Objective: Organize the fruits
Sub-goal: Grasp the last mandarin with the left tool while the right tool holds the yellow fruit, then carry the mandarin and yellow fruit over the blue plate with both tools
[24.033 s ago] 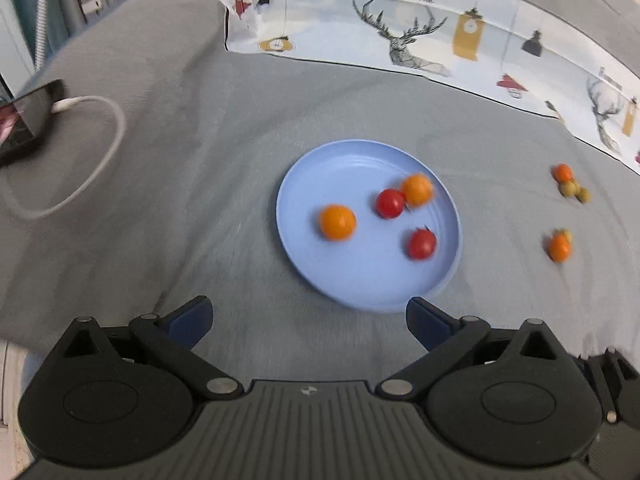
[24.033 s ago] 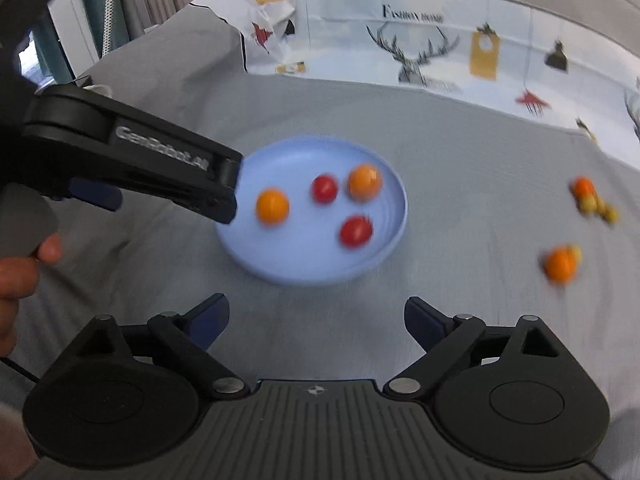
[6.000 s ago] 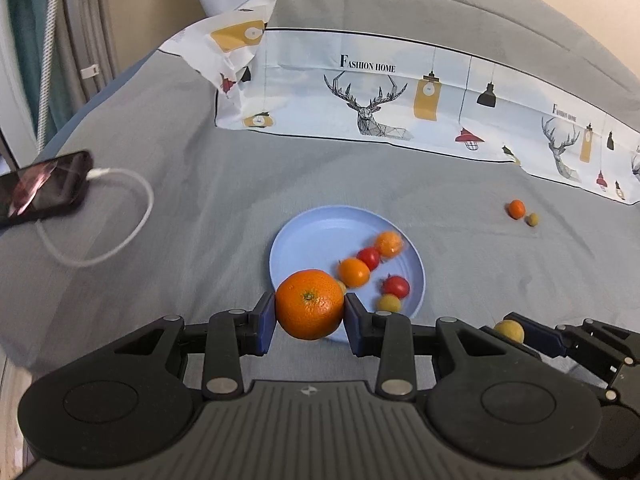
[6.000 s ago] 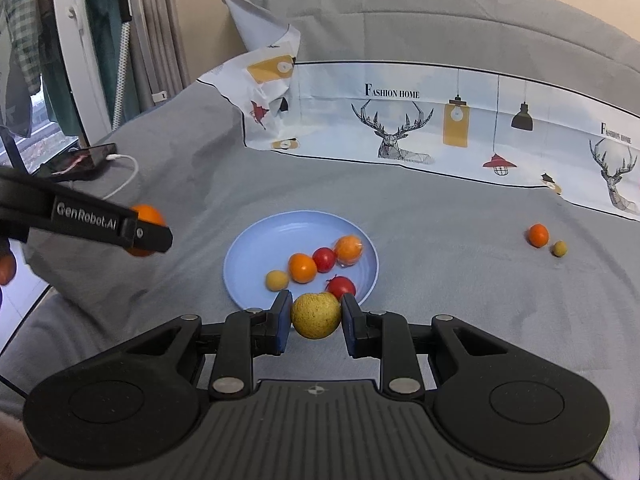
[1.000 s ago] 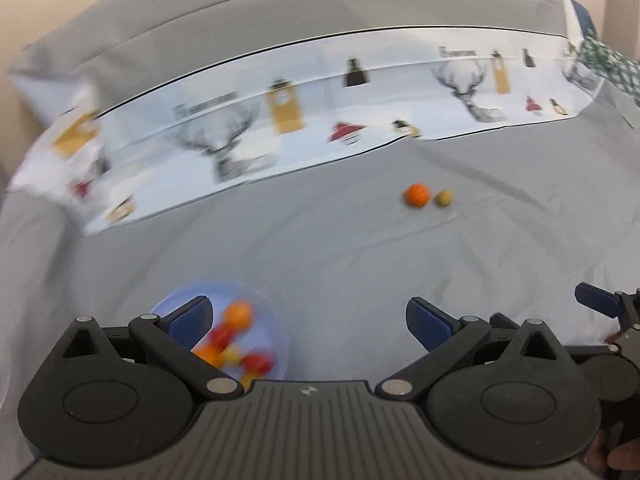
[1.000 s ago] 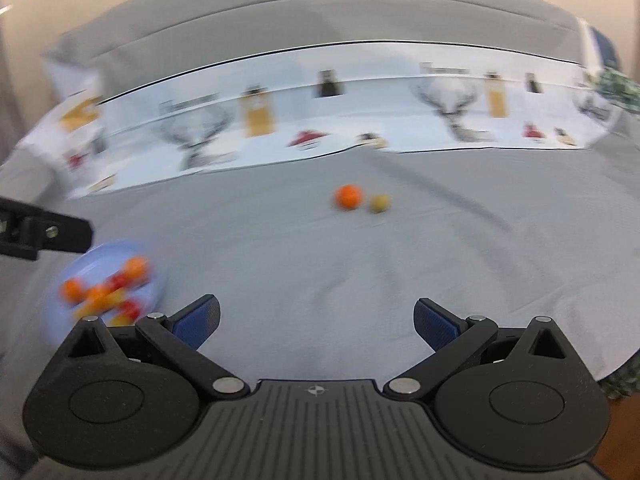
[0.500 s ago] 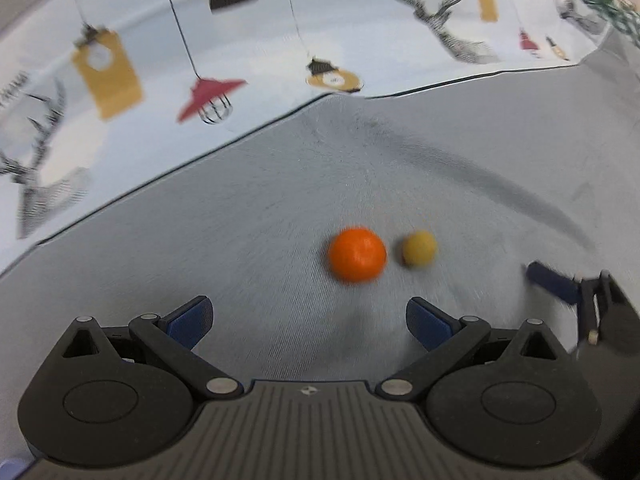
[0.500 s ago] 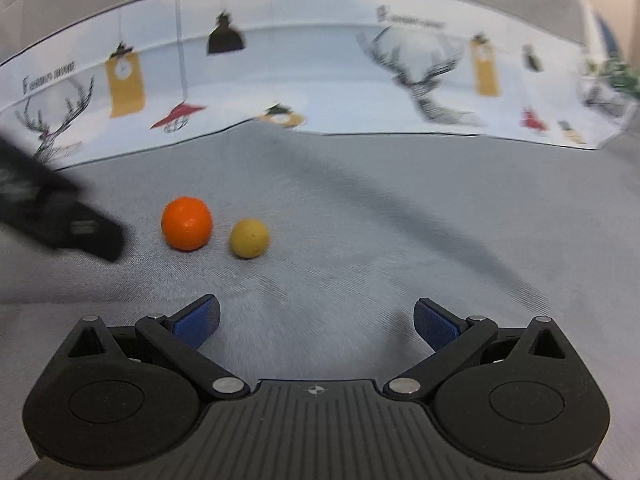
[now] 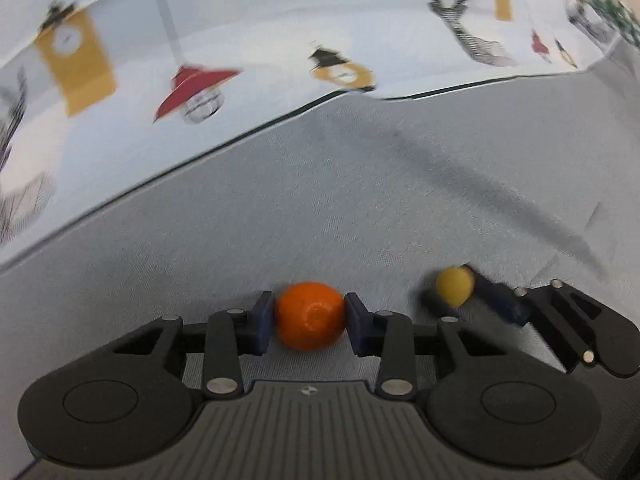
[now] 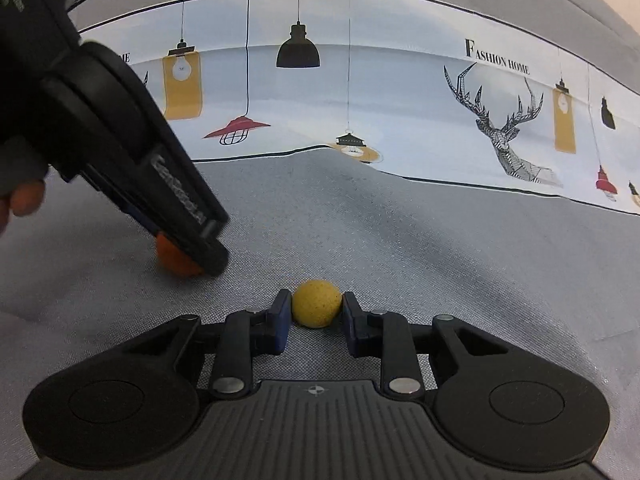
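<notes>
Now, on the left wrist view, the left claw (image 9: 310,317) has just closed and its blue pads are clamped on a small orange (image 9: 310,316), low over the grey bedspread (image 9: 320,208). Just right of the orange, the right claw (image 9: 460,294) pinches a little yellow fruit (image 9: 454,286), blurred. Beyond the orange lies the printed cloth (image 9: 280,40) with lamps and deer.

Over to the right wrist view: the right claw (image 10: 313,314) has just snapped together onto the yellow fruit (image 10: 316,303), down on the bedspread (image 10: 400,240). Left of the fruit, the left claw (image 10: 192,256) grips the orange (image 10: 172,258), half hidden, with a fingertip (image 10: 24,200) showing at the edge.
</notes>
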Tool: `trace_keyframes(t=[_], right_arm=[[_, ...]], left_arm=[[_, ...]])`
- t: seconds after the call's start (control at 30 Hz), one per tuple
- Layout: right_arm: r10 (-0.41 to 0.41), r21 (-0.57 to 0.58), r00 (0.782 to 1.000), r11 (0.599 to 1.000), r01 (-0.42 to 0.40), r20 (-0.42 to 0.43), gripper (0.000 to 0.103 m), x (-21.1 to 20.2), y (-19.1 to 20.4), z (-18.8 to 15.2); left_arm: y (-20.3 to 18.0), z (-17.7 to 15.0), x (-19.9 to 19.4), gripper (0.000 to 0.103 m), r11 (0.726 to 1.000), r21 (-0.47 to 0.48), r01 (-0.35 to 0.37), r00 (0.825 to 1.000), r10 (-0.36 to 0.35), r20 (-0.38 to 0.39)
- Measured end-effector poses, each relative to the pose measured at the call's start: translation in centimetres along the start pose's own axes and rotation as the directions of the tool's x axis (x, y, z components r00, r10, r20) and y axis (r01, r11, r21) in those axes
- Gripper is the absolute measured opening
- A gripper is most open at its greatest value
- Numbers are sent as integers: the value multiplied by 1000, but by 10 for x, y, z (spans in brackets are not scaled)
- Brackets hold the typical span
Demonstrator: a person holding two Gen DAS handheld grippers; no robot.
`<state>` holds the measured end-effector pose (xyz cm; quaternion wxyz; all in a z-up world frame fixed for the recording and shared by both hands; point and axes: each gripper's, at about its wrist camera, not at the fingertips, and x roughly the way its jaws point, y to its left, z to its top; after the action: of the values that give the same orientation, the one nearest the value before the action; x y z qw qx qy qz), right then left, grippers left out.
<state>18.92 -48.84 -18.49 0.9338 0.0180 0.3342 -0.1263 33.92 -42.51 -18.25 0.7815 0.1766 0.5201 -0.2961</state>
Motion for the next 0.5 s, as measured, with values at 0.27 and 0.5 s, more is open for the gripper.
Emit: trace_keyframes(t=[0.27, 0.5], right_arm=[[-146, 99, 989, 985, 144, 16, 28, -49, -9, 9], [25, 77, 1000, 997, -26, 16, 28, -163, 54, 0]], left_arm=[[21, -91, -107, 41, 991, -127, -48, 999, 50, 11], [43, -194, -215, 41, 985, -162, -63, 997, 68, 27]])
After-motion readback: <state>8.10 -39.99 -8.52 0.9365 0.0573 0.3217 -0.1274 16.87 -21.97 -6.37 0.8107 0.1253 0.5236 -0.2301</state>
